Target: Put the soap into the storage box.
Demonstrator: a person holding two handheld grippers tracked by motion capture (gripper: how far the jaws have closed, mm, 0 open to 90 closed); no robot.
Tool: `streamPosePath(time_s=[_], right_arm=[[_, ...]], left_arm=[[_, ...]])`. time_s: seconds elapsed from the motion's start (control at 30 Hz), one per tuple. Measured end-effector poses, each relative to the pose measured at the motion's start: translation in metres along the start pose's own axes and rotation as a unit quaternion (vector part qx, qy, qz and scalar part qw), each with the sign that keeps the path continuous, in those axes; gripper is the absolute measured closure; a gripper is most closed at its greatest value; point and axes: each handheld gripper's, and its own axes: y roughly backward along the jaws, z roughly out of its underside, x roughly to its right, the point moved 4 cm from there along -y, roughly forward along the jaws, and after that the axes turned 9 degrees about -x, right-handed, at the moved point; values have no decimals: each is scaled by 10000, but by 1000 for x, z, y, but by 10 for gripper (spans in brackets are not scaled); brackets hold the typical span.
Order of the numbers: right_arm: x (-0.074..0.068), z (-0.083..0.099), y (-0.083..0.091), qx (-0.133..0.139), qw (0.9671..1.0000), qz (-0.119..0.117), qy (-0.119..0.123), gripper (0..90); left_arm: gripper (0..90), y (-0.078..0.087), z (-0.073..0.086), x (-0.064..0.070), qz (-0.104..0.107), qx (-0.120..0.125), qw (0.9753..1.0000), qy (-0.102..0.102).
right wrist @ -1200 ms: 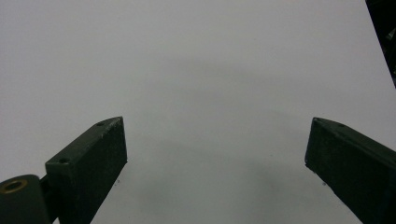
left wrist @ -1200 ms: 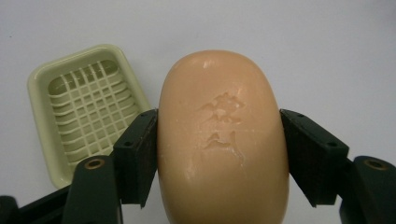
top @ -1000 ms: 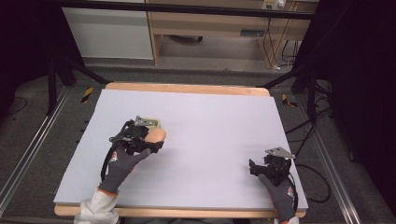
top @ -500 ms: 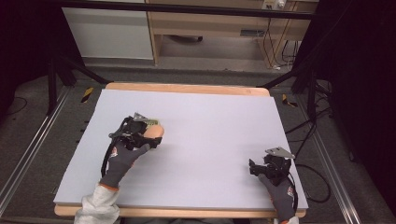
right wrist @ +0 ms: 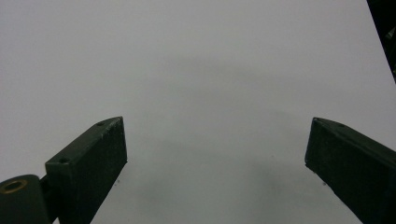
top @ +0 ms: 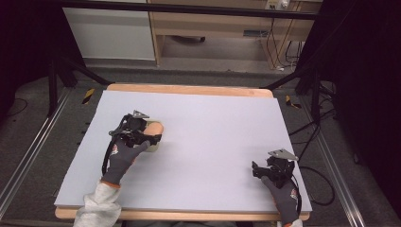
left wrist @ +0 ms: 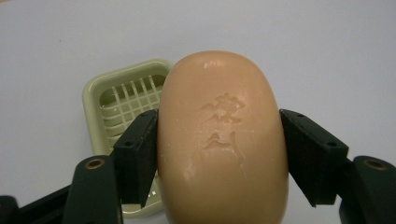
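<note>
My left gripper (left wrist: 218,140) is shut on a peach-coloured bar of soap (left wrist: 219,140) with a mark pressed into its top face. It holds the bar just above a pale green soap dish (left wrist: 126,98) with a slotted floor, which lies on the white table. In the high view the left gripper (top: 150,133) is at the table's left-middle, with the soap (top: 153,128) over the dish (top: 152,147). My right gripper (right wrist: 215,144) stands open over bare white table; in the high view the right gripper (top: 265,170) rests near the front right corner.
The white board (top: 213,127) lies on a wooden table with its edge showing at the back. Black frame legs and cables run along both sides on the floor. A cabinet and shelf stand beyond the far edge.
The left gripper has carried the soap a little nearer and to the right, so it now hangs over the dish. The right gripper has stayed where it was.
</note>
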Motion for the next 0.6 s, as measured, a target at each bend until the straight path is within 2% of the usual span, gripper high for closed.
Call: streamPosePath(time_s=[0.27, 0.6], right_arm=[[0, 0, 0, -6, 10000, -7, -28, 59], [-1, 0, 0, 1, 10000, -20, -55, 59]], left_arm=[[316, -3, -4, -7, -85, 48, 9999, 98], [316, -14, -6, -18, -183, -16, 9995, 243]])
